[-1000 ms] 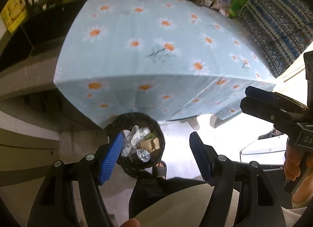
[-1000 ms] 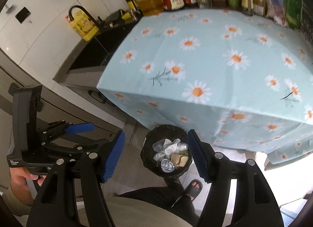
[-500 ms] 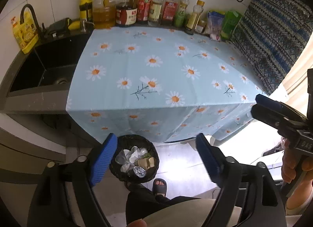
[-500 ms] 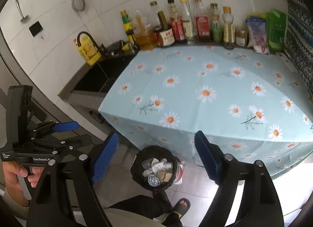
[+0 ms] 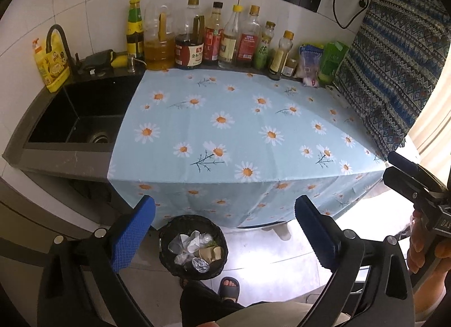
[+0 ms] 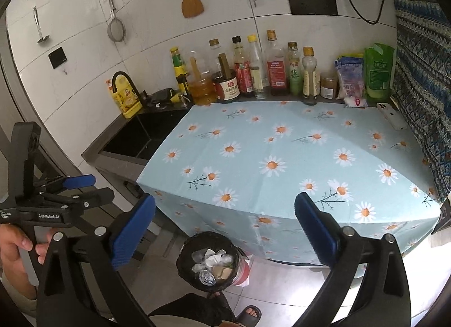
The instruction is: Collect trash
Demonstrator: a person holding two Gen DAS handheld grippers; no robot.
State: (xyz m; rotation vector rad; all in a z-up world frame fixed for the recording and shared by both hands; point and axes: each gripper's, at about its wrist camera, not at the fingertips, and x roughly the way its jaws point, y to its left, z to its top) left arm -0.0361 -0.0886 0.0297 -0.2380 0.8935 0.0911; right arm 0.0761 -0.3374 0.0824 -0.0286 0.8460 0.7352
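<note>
A black trash bin (image 5: pixel 193 248) stands on the floor in front of the counter, holding crumpled plastic, paper and a cup; it also shows in the right wrist view (image 6: pixel 210 262). My left gripper (image 5: pixel 225 231) is open and empty, held high above the bin. My right gripper (image 6: pixel 224 228) is open and empty, also above the bin. The daisy-print cloth (image 5: pixel 239 129) on the counter carries no trash. The left gripper's body shows at the left of the right wrist view (image 6: pixel 53 206).
A row of sauce and oil bottles (image 5: pixel 208 42) lines the back wall. A black sink (image 5: pixel 79 113) lies left of the cloth. A white phone (image 6: pixel 391 115) lies at the cloth's far right. Snack bags (image 6: pixel 363 76) stand beside a patterned fabric (image 5: pixel 394 59). My sandalled foot (image 5: pixel 229 284) is by the bin.
Both grippers have risen and tilted up from the bin. The view now takes in the whole counter and the back wall. Both stay open and empty.
</note>
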